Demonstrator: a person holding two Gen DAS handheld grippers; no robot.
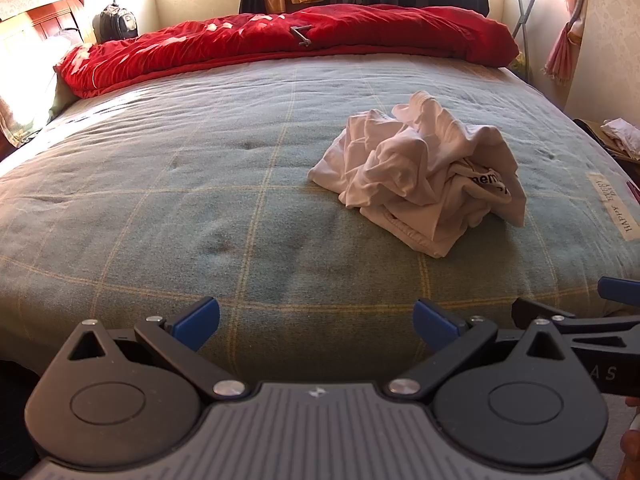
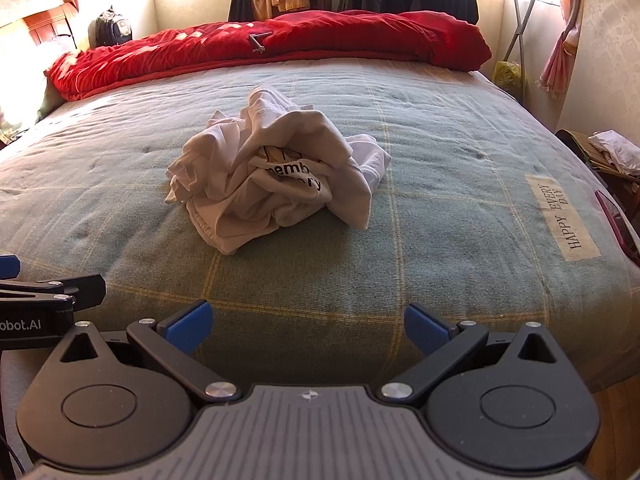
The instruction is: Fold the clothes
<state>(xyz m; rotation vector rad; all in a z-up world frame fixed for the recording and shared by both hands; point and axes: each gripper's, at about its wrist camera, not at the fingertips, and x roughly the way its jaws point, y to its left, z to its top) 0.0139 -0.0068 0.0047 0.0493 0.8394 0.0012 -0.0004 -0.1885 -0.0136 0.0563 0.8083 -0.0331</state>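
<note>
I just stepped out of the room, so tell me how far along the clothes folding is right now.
Nothing looks done yet: the white T-shirt lies crumpled in a heap on the green checked blanket. Nothing is in hand: the left gripper and right gripper are both open, short of the shirt. Left to do: pick it up, spread it flat, and fold it.

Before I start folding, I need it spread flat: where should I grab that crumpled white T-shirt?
Likely the stitched hem edge at the white T-shirt's near corner. It lies exposed, low on the blanket, facing the open right gripper, so come in low from the near side.
</note>
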